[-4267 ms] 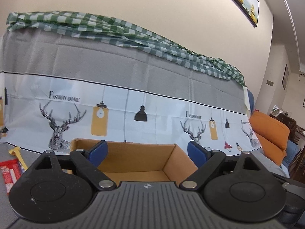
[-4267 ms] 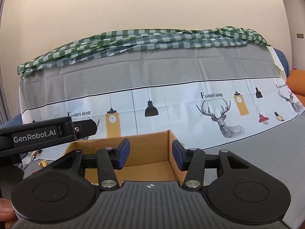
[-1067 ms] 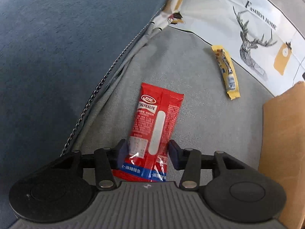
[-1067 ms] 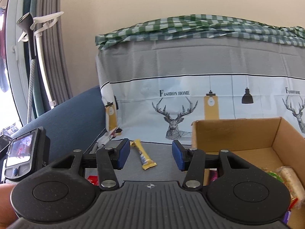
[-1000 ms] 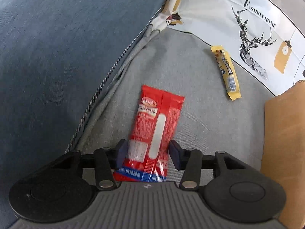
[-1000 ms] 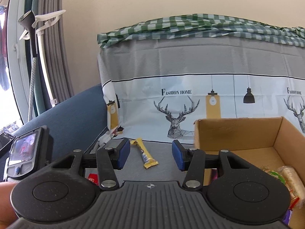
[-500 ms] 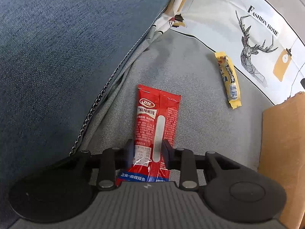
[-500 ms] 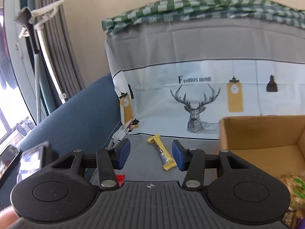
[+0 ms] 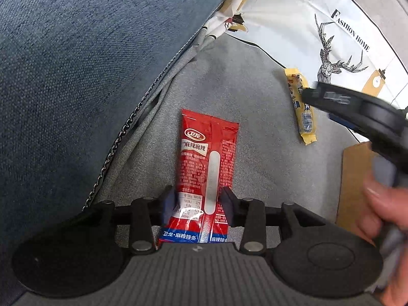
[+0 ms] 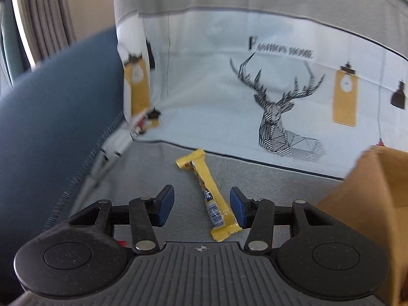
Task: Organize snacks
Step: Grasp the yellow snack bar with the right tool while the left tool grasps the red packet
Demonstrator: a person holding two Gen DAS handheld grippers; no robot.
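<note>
Behind right gripper [image 9: 331, 102], yellow bar [image 9: 302, 107] half hidden

The near end of the red packet [image 9: 204, 178] is hidden under the body of the left gripper [image 9: 199, 205], and whether the pads press it cannot be told. The right gripper [image 9: 357, 109] is blurred and covers the middle of the yellow bar [image 9: 302, 107]. The hand [image 9: 382, 214] is blurred and cut by the right edge. The box [image 10: 369, 204] is cut at the right edge and blurred. The print on the cloth [image 10: 255, 89] is smeared.
</note>
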